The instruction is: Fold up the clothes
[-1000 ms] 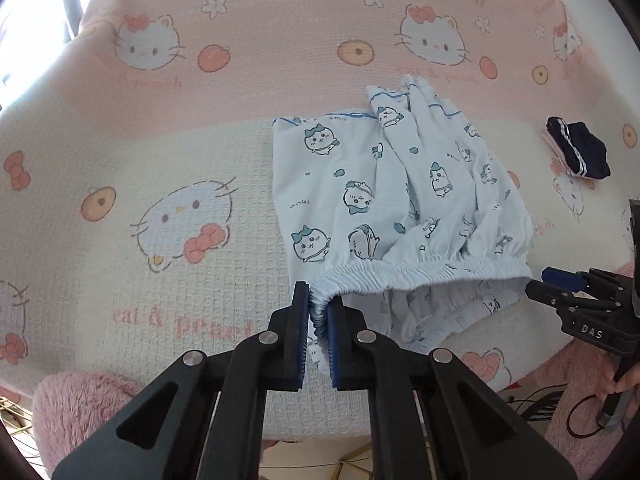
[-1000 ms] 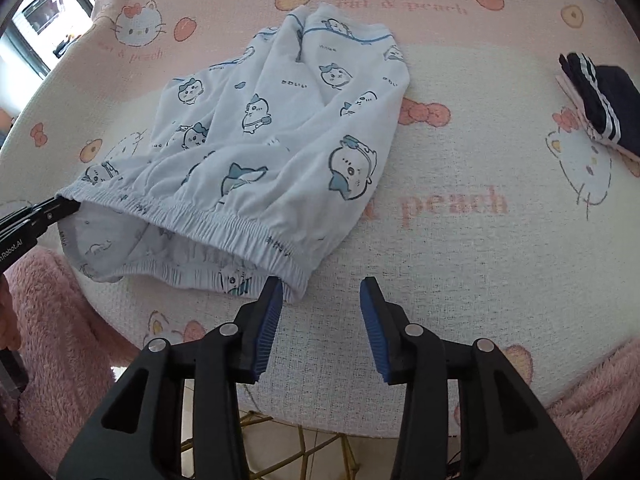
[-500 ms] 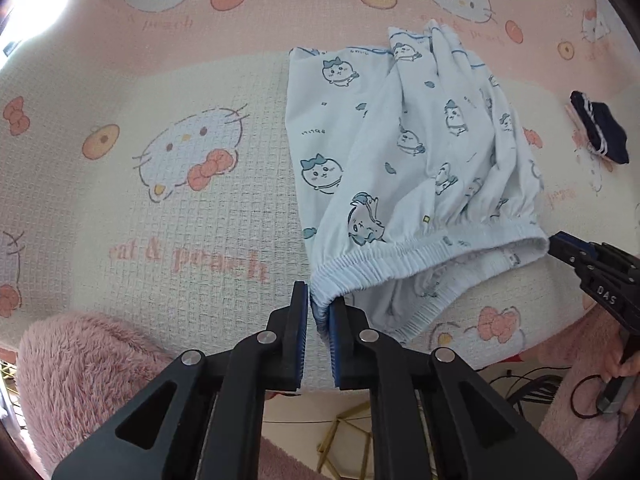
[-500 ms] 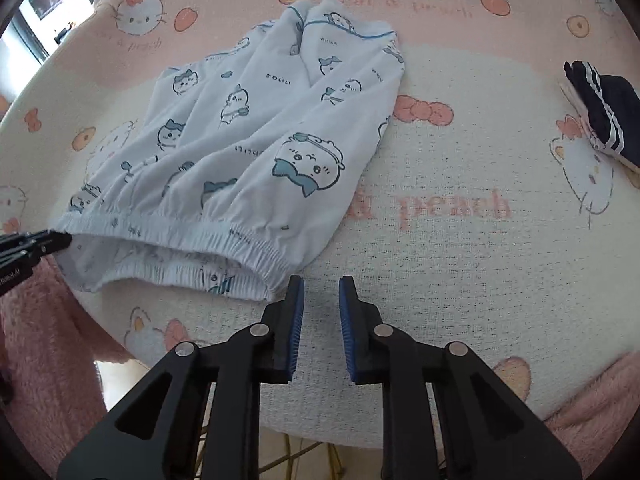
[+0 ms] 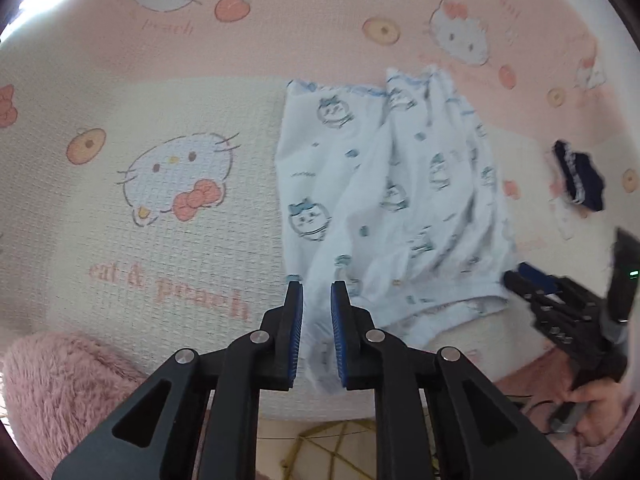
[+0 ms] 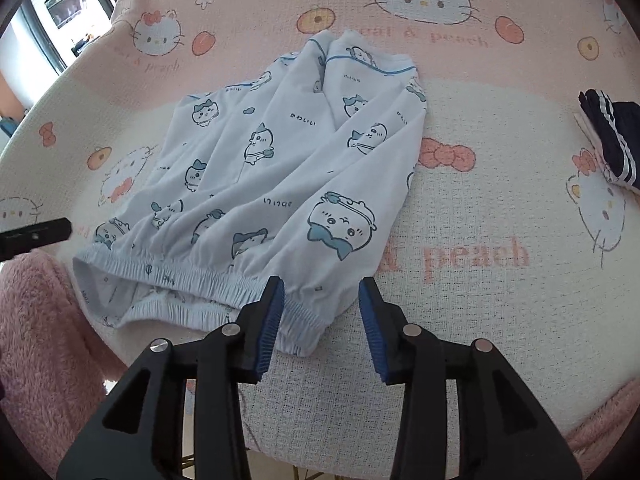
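- The left gripper (image 5: 316, 308) stands with its jaws a little apart; they have just been opening, and the near left corner of the shorts' (image 5: 384, 208) waistband hangs loosely between the blue pads, which no longer look to press on it.
- The right gripper (image 6: 320, 312) has its jaws spread wide, having just opened again; the waistband's (image 6: 192, 276) right corner lies on the blanket (image 6: 480, 300) between and just under the tips, not pinched.
- So each claw is at its own end of the waistband: the elastic edge runs crosswise between the two, and the shorts' long axis runs straight away from both, with the leg hems at the far end.
- Neither hand is clearly the nearer; I judge that the coming move, a fold of the near edge toward the far hems or of one side over the other, needs both corners gripped anew.
- Count: one pair of pale blue printed shorts, lying flat ahead of the claws.
- Farther off, to the right of both claws and well apart from the shorts, lies one small dark navy garment (image 6: 612, 136) with white stripes.
- One pink fuzzy cushion edge (image 5: 60, 376) shows close in, left of the left claw.
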A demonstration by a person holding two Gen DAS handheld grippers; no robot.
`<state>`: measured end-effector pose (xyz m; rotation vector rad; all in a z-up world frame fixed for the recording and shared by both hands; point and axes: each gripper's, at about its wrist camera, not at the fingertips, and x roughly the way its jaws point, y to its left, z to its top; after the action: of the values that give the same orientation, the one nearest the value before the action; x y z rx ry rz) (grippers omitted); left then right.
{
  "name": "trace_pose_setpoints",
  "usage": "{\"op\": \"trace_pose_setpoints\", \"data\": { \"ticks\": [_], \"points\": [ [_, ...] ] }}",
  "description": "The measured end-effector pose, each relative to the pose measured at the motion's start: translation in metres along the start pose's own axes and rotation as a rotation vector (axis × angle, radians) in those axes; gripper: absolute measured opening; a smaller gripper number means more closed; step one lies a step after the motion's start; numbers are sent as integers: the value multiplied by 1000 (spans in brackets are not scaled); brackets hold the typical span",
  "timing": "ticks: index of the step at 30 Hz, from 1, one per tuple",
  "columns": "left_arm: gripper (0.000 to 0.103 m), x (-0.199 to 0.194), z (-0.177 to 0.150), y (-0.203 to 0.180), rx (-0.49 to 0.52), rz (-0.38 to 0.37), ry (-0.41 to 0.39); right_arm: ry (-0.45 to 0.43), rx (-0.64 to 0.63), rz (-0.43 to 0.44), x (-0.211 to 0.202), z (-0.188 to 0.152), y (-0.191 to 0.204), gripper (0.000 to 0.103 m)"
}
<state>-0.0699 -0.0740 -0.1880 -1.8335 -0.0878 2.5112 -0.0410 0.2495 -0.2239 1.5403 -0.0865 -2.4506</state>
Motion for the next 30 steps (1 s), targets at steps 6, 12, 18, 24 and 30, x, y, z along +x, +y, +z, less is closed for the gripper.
{"op": "trace_pose_setpoints", "data": {
  "ticks": [6, 12, 18, 24, 30],
  "points": [
    [16, 27, -21, -8, 20, -40, 150, 84, -30, -135, 16, -2, -5, 40],
    [16, 10, -39, 9, -113, -175, 124, 56, 149, 7, -2, -4, -39, 40],
    [20, 7, -45, 20, -175, -181, 136, 75, 258, 235, -4, -4, -45, 43],
    [43, 28, -63, 5, -200, -244, 179, 129, 108, 138, 7, -16, -21, 45],
    [7, 32, -60, -20, -111, -6, 83, 56, -121, -84, 4, -22, 6, 15]
  ]
}}
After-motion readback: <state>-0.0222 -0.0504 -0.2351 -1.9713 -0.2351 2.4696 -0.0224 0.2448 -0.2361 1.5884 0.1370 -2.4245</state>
